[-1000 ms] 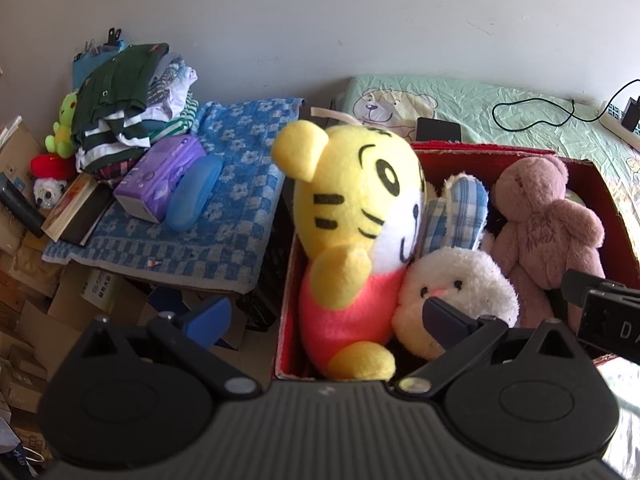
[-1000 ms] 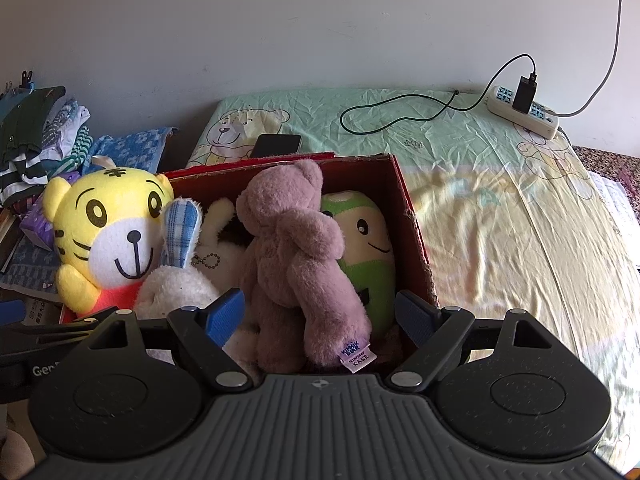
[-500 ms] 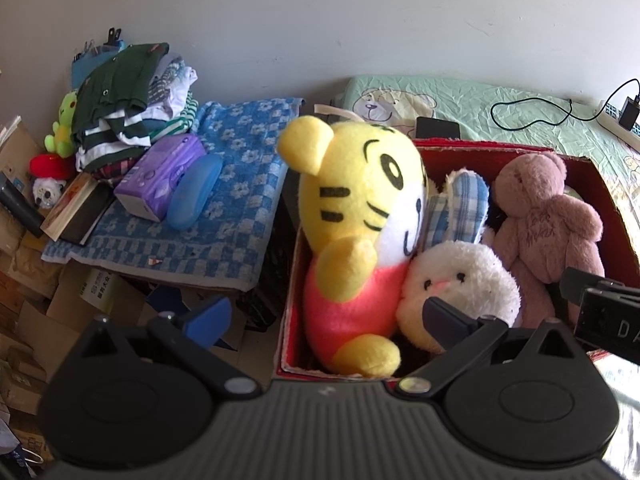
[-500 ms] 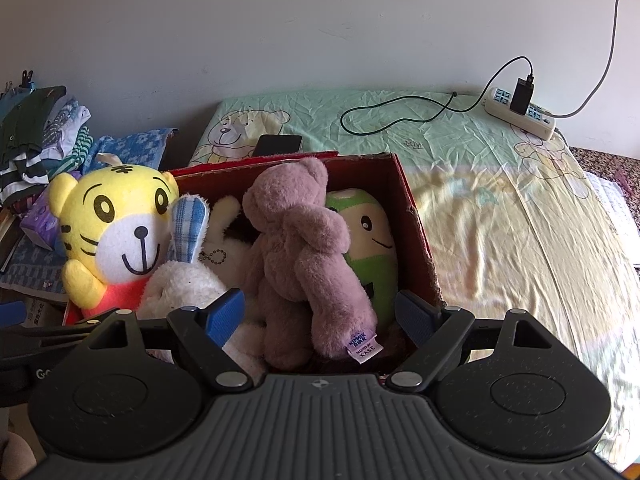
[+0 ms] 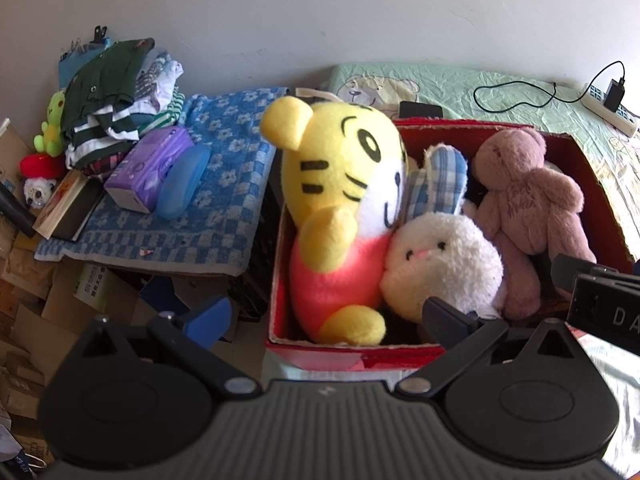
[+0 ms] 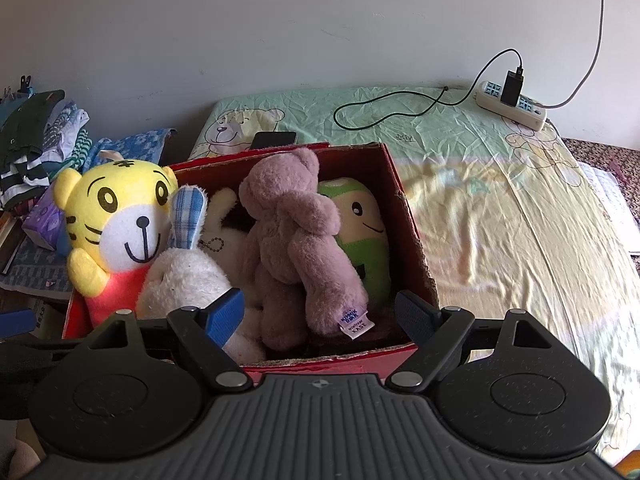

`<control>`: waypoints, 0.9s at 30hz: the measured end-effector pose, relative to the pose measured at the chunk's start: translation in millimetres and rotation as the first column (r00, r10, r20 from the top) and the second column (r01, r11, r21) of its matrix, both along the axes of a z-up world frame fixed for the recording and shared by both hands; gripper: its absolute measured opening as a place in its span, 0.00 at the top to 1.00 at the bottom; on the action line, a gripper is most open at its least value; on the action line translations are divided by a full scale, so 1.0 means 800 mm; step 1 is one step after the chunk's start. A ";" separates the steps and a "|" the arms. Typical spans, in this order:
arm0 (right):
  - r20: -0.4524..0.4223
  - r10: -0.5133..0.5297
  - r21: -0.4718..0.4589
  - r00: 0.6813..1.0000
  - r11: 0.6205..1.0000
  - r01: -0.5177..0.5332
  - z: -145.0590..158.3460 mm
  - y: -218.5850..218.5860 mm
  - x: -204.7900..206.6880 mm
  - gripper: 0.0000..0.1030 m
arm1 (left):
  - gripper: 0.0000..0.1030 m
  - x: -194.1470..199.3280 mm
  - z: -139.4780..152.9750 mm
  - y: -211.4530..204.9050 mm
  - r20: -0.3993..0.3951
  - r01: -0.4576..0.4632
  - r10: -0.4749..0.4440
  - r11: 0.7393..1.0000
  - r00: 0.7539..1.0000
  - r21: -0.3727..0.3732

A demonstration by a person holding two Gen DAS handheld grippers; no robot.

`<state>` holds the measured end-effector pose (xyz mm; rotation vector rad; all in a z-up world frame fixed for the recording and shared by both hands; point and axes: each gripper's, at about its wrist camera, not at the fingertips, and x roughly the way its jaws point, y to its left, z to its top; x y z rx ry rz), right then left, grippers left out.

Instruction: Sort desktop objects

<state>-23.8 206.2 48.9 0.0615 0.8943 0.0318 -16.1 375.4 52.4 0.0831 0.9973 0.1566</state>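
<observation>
A red cardboard box [image 6: 408, 216] [image 5: 352, 354] on the bed holds several plush toys. A yellow tiger [image 5: 340, 184] [image 6: 116, 216] sits upright at its left end. Beside it are a white rabbit with a blue checked ear [image 5: 440, 268] [image 6: 184, 276], a mauve bear [image 6: 296, 236] [image 5: 528, 200] and a green doll [image 6: 364, 232]. My left gripper [image 5: 324, 314] is open just in front of the box's near wall, holding nothing. My right gripper [image 6: 320, 312] is open too, at the box's near rim below the bear's feet, empty.
A phone [image 6: 274, 140], a black cable [image 6: 384, 112] and a power strip [image 6: 512, 104] lie on the green bedsheet [image 6: 500, 208]. Left of the box a blue checked towel [image 5: 224, 184] carries a purple tissue pack [image 5: 150, 168], a blue case [image 5: 182, 186], folded clothes [image 5: 116, 96] and books.
Both grippers have drawn back from the box, which now shows its near wall. The tiger stays in the box, sitting a little more upright.
</observation>
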 end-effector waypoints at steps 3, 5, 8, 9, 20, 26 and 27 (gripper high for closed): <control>0.001 -0.012 0.007 1.000 1.000 0.012 -0.002 -0.006 -0.004 0.18 | 0.01 -0.003 0.000 -0.004 0.003 0.006 -0.006 1.000 1.000 0.008; -0.003 -0.015 0.011 1.000 1.000 0.015 -0.003 -0.009 -0.005 0.18 | 0.01 -0.003 -0.001 -0.007 0.001 0.009 -0.009 1.000 1.000 0.013; -0.005 -0.011 0.018 1.000 1.000 0.011 -0.004 -0.012 -0.005 0.18 | 0.01 -0.005 0.000 -0.012 0.002 0.008 -0.008 1.000 1.000 0.016; -0.004 -0.006 0.019 1.000 1.000 0.006 -0.003 -0.013 -0.005 0.18 | 0.01 -0.006 0.001 -0.013 0.002 0.007 -0.007 1.000 1.000 0.019; -0.006 0.052 0.042 0.999 0.998 -0.051 0.002 -0.021 0.003 0.18 | 0.01 0.002 0.001 -0.021 -0.071 -0.015 0.016 1.000 0.997 0.004; -0.005 0.058 0.048 0.998 0.997 -0.058 0.004 -0.033 0.009 0.18 | 0.01 0.005 0.002 -0.031 -0.081 -0.031 0.032 0.999 0.996 0.009; -0.006 0.058 0.049 0.998 0.997 -0.057 0.004 -0.035 0.009 0.18 | 0.01 0.005 0.002 -0.033 -0.082 -0.030 0.030 1.000 0.996 0.008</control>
